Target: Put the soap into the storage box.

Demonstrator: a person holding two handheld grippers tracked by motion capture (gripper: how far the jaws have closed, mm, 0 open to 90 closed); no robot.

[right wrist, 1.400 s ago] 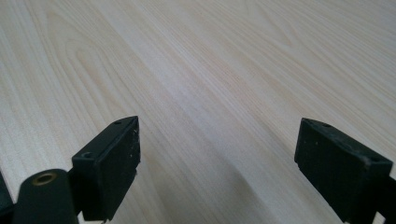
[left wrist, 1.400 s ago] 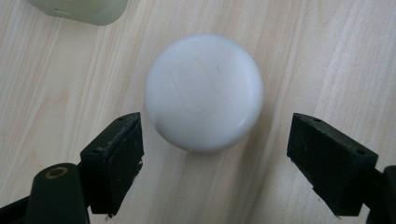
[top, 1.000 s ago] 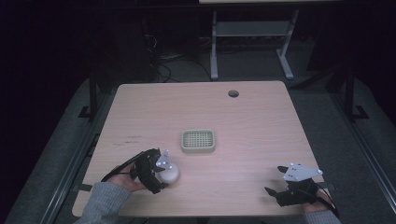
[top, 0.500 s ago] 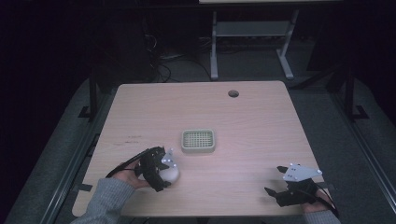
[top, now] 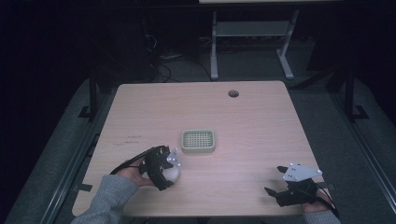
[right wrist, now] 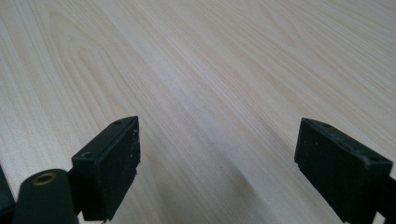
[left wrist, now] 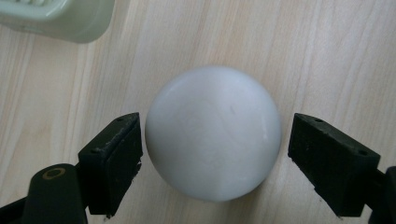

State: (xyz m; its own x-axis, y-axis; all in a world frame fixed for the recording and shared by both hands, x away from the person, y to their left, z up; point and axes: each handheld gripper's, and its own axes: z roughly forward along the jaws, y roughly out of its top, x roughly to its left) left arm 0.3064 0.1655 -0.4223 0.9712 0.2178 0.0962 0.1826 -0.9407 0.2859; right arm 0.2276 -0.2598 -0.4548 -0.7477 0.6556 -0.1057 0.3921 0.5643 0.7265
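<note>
A smooth white ball [left wrist: 212, 133] rests on the pale wood table [top: 243, 121], just below a small pale green gridded tray [top: 198, 149]. My left gripper [left wrist: 215, 140] is open and straddles the ball, with the left pad [left wrist: 116, 158] almost against it and the right pad [left wrist: 327, 163] a little way off. From above, the left gripper [top: 169, 175] leans over the ball [top: 173, 175] near the front left. My right gripper [top: 272, 179] lies open at the front right, over bare wood [right wrist: 210, 93], with nothing between its jaws.
A corner of the green tray [left wrist: 60, 18] sits close beyond the ball. A round cable hole [top: 233, 94] lies near the table's far edge. A white metal stand [top: 252, 32] is on the dark floor behind.
My left gripper has shifted slightly around the ball, which stays on the table. The right gripper has not moved.
</note>
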